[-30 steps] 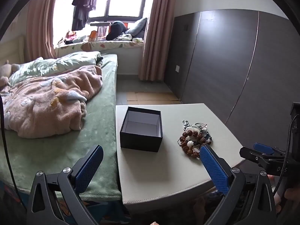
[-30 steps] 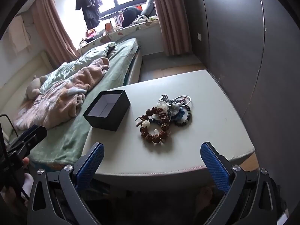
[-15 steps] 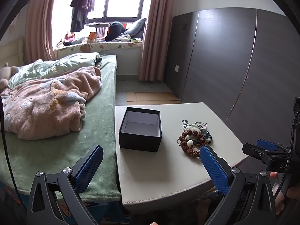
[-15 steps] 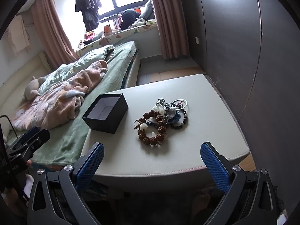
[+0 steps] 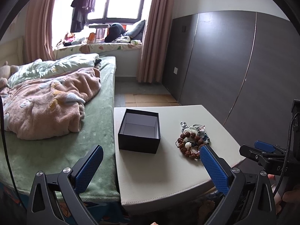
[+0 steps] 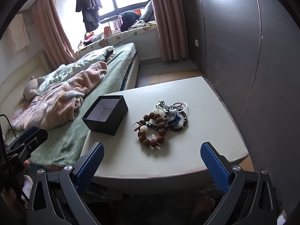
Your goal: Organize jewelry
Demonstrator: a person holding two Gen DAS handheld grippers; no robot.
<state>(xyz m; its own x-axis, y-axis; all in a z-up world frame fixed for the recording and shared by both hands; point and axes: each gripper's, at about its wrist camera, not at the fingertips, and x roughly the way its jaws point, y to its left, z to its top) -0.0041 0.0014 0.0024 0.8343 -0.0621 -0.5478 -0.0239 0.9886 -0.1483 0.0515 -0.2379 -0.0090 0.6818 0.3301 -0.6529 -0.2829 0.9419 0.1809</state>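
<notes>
Jaws of the left gripper (image 5: 151, 166) and right gripper (image 6: 152, 162) gape empty, unchanged from earlier. Both views have drifted slightly. Knobbly brown bead bracelet (image 6: 152, 129) tops the jewelry pile beside a matte black square box (image 6: 106, 117), centre frame.

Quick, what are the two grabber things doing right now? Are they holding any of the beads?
Left gripper: open, fingers wide apart, holding nothing.
Right gripper: open, holding nothing; the bead bracelets lie untouched on the table.

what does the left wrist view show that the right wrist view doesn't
Only left wrist view: the right gripper seen from the side, at the table's right edge. Only right wrist view: the silver ring and dark bead bracelet behind the pile, and the left gripper over the bed. Both: the empty black box, the brown bead bracelet, the table, jaws open.
</notes>
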